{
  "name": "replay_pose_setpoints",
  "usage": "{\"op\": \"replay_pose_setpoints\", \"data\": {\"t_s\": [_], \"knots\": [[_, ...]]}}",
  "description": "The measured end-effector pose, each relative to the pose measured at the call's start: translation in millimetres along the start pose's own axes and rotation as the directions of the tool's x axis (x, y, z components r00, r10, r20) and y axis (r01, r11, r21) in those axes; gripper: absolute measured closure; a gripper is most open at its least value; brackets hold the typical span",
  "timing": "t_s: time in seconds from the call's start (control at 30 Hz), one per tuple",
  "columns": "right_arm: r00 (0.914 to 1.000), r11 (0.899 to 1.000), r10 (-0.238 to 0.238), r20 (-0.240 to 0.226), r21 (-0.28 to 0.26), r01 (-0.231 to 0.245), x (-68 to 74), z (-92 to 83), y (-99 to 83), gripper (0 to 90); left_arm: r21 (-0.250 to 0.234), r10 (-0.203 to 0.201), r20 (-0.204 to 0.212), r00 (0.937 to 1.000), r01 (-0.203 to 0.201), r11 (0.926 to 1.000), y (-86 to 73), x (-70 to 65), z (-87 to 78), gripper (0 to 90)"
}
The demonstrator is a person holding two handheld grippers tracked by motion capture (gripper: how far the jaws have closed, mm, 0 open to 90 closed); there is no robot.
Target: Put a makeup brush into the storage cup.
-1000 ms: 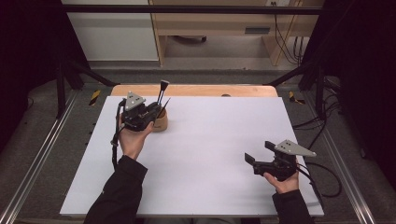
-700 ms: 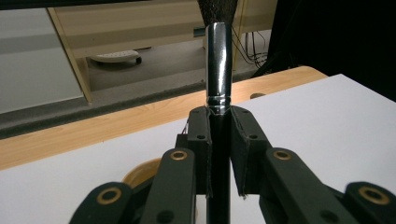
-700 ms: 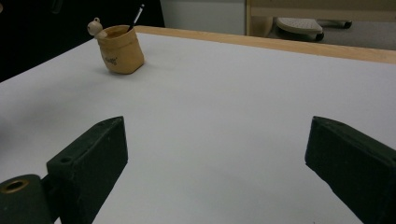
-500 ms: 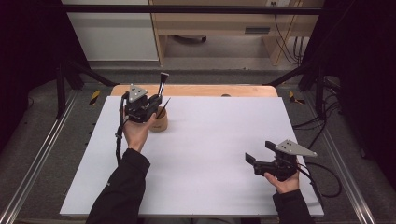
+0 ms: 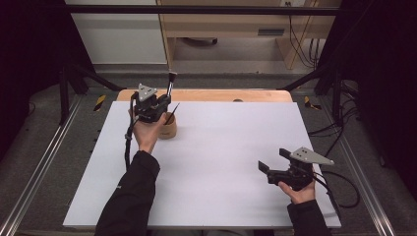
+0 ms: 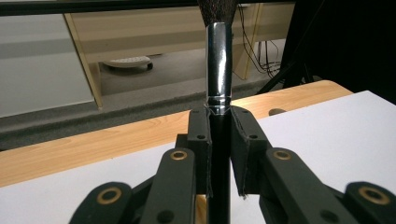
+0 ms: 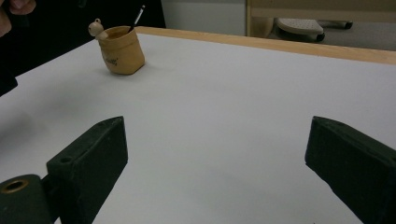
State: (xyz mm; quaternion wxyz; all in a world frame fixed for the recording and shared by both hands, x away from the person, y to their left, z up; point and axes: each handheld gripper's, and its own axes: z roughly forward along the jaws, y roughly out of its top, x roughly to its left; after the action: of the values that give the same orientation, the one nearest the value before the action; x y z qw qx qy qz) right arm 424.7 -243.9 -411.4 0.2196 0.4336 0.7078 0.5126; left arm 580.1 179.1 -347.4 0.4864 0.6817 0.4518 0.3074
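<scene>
Table point(image 5: 221, 162): a wide white sheet lay over a wooden top, whose bare far edge ran behind your work.
Left arm: across the three high views it carried the left claw point(image 5: 164, 105) toward the far left corner, stopping above and just behind the cup point(image 5: 167, 127).
Right claw point(image 5: 273, 166): you held it low at the near right, well apart from the cup, its jaws standing wide with nothing between them; it had not shifted between the high views.
Cup: a small tan holder stood upright on the sheet at far left, with a little bear figure point(image 7: 96, 29) at its rim.
Brush point(image 6: 218, 70): your left claw was clamped on its black handle just below the silver ferrule, with the bristles pointing up; in the high view it rose clear above the claw, near upright.
Pencil point(image 7: 138, 17): one thin dark stick leaned in the cup.
Change: a second earlier the brush hung beside the cup at a slant; by this moment it had been carried farther back and stood straighter.
Meaning: judged from this, you looked to be lining the brush up over the cup's mouth; lowering and letting go were not yet done.
</scene>
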Motion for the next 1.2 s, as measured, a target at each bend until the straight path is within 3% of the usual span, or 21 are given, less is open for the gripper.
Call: {"op": "replay_pose_setpoints", "data": {"t_s": [0.63,1.2], "knots": [[1.0,1.0,0.005,-0.002,-0.001,-0.005,-0.1,0.1,0.3,6.3,0.027,-0.009,-0.049,0.9988,0.011,0.9996,-15.4,10.2,30.1,79.0],[1.0,1.0,0.004,-0.003,-0.002,-0.004,0.1,0.9,-0.1,6.3,0.061,-0.007,-0.046,0.9989,0.01,0.9981,-35.6,14.2,42.6,78.9]]}}
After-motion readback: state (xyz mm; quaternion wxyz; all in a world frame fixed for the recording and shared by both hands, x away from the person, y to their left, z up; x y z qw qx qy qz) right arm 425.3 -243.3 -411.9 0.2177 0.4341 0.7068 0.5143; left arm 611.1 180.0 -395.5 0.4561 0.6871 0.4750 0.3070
